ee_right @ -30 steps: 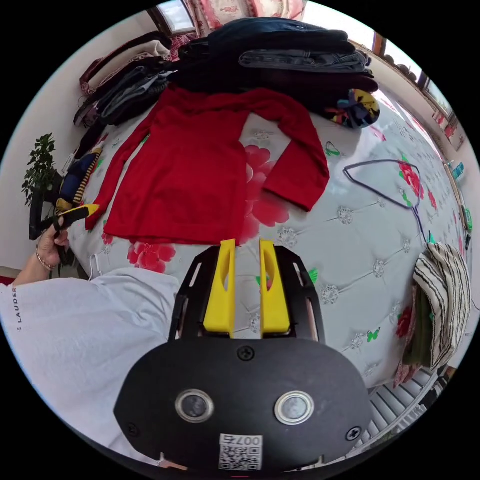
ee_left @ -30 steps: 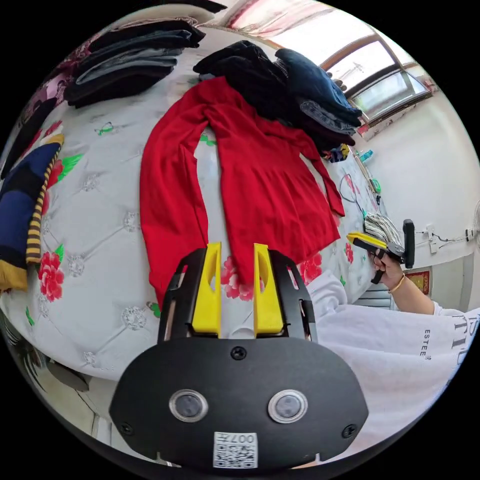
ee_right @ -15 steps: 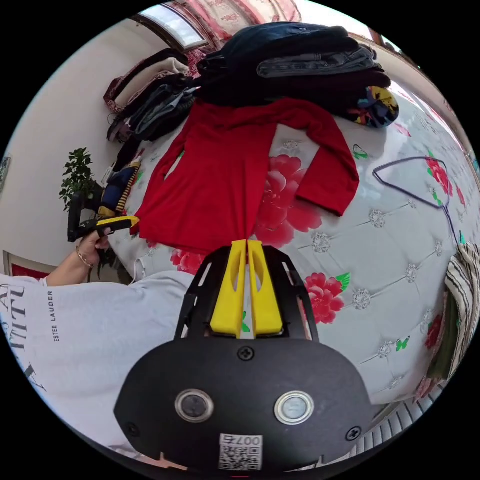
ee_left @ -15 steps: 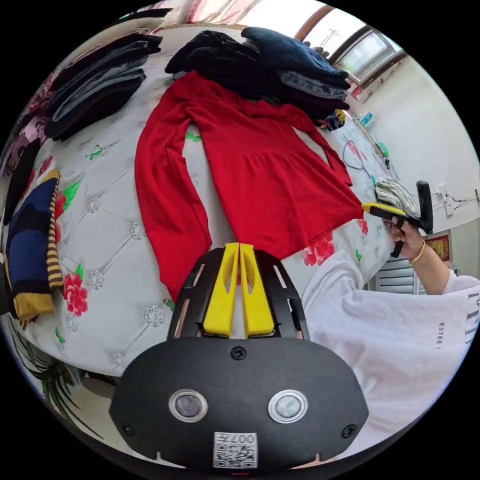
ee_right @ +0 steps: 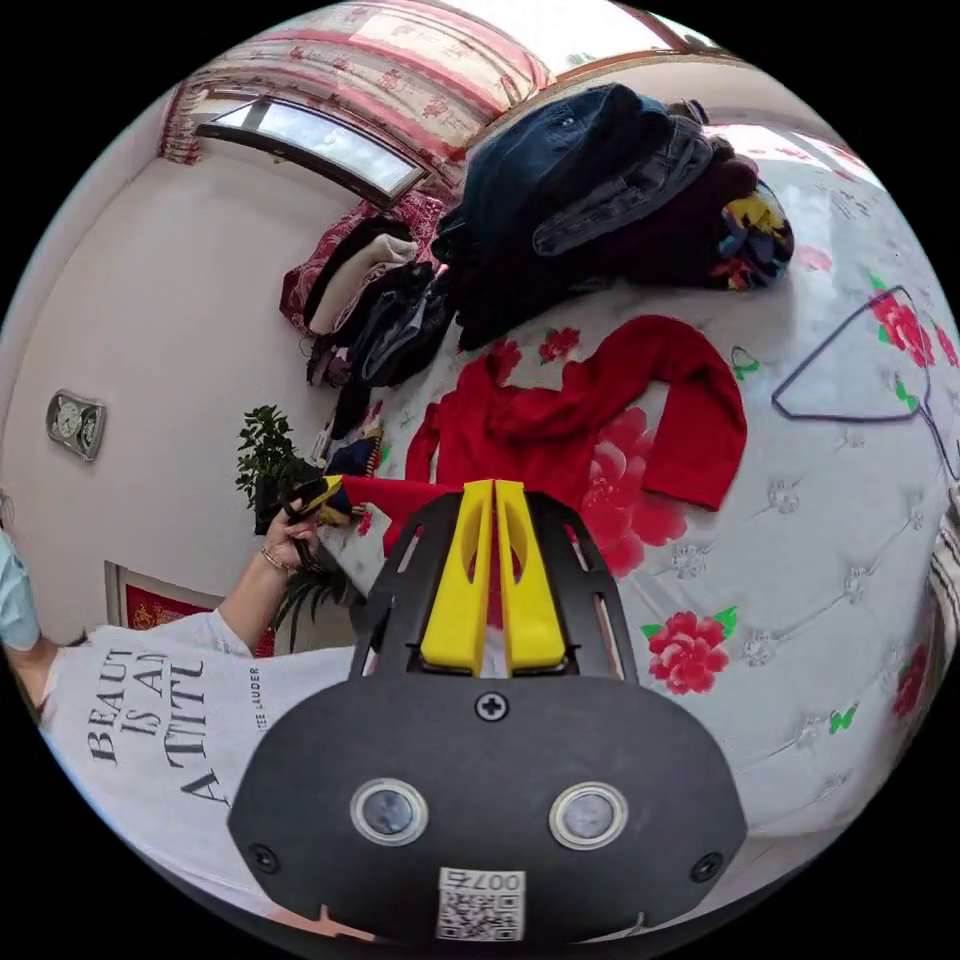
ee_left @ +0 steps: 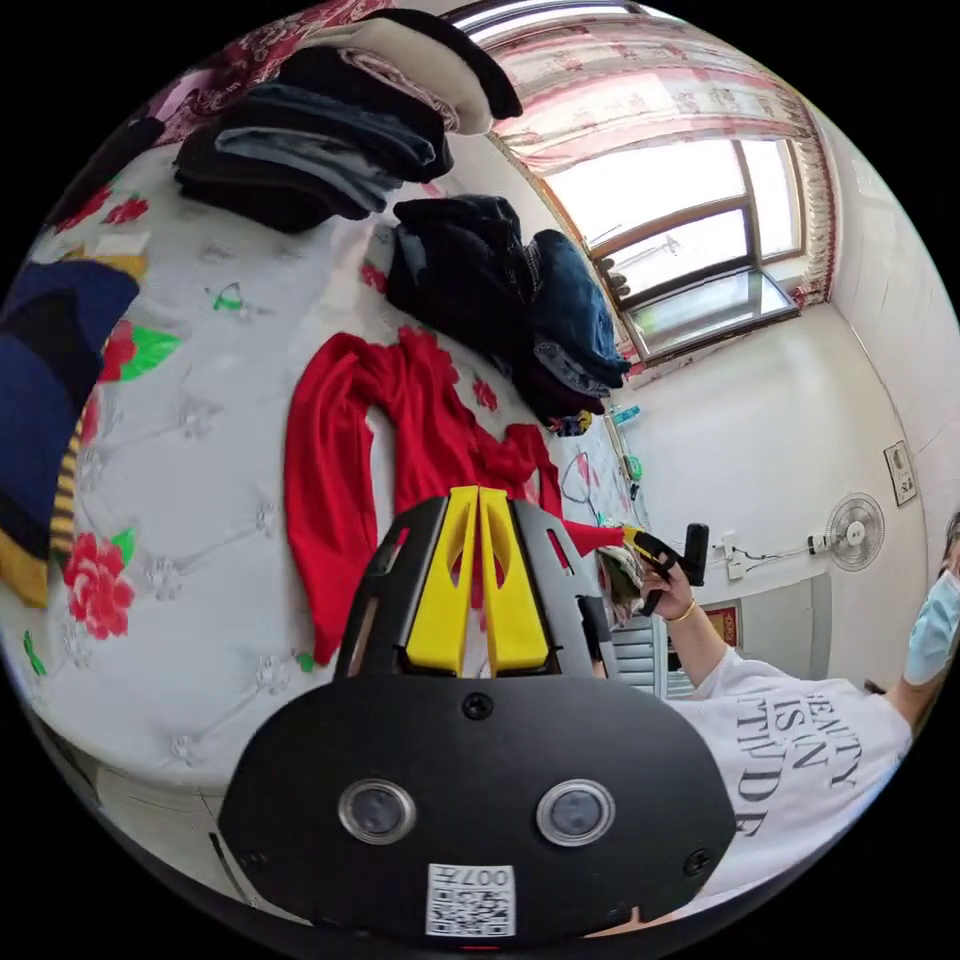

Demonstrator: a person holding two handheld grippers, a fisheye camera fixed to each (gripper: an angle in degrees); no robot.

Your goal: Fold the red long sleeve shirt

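Left gripper [ee_left: 480,497] jaws are pressed together, pinching the red shirt [ee_left: 330,480] hem at 12 o'clock. Right gripper [ee_right: 493,490] jaws pinch the hem likewise, lifting it off the bed [ee_right: 830,560].

Far bed edge walled by stacked clothes [ee_right: 600,190]; hanger [ee_right: 850,370] laid beside shirt [ee_right: 560,430]; open bed [ee_right: 800,600] left near side.

The shirt [ee_left: 335,500] is plain red. It lies on a white quilted bed [ee_left: 190,420] printed with red flowers, green leaves and butterflies. Both grippers have yellow fingers [ee_left: 445,580] on black bodies. The piled clothes [ee_right: 600,180] are mostly black and dark blue. A folded piece [ee_left: 40,400] is navy with yellow-and-black stripes. The hanger [ee_right: 850,360] is purple, the curtain [ee_left: 650,100] pink-patterned.
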